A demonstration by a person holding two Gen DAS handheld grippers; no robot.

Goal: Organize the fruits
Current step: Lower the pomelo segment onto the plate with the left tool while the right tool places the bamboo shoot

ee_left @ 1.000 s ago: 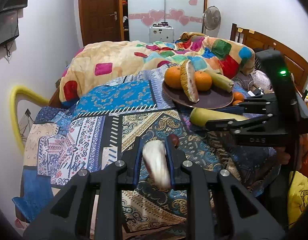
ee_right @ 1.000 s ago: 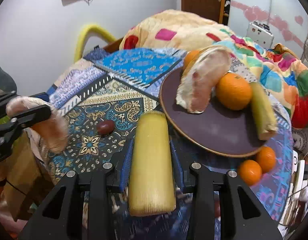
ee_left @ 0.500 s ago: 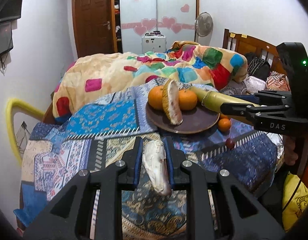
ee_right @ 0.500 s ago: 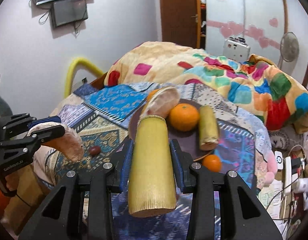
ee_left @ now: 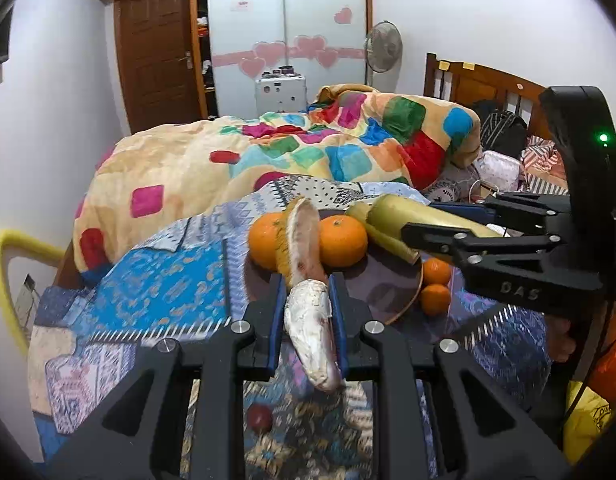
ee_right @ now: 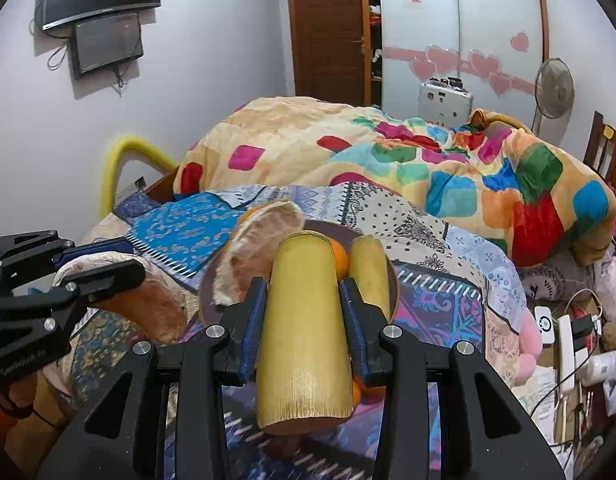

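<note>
Over on the left, the left gripper (ee_left: 307, 300) has its blue-padded fingers (ee_left: 276, 316) nearly closed, pinching a pale pomelo wedge (ee_left: 311, 330), and it hangs in the air above the patterned bedspread (ee_left: 176, 280). Below that wedge, a small dark red fruit (ee_left: 260, 418) lies alone on the cloth. Just ahead of the held wedge sits the dark round plate (ee_left: 391, 292), and on it a second pomelo wedge (ee_left: 302, 240) stands on edge between two oranges, one (ee_left: 264, 246) to its left, the other (ee_left: 343, 241) to its right. A yellow-green cane piece (ee_right: 369, 268) lies along the plate's far-right side. Off the plate, just beside its right rim, two small oranges (ee_left: 435, 286) rest on the bedspread, one behind the other. Now to the right: the right gripper (ee_right: 302, 296) is clamped tight on a thick yellow sugarcane section (ee_right: 304, 332), fingers (ee_right: 252, 328) pressing both flanks, the stalk held up over the near edge of the plate and pointing toward it. Behind everything, a colourful patchwork duvet (ee_right: 427, 160) lies heaped on the bed.
</note>
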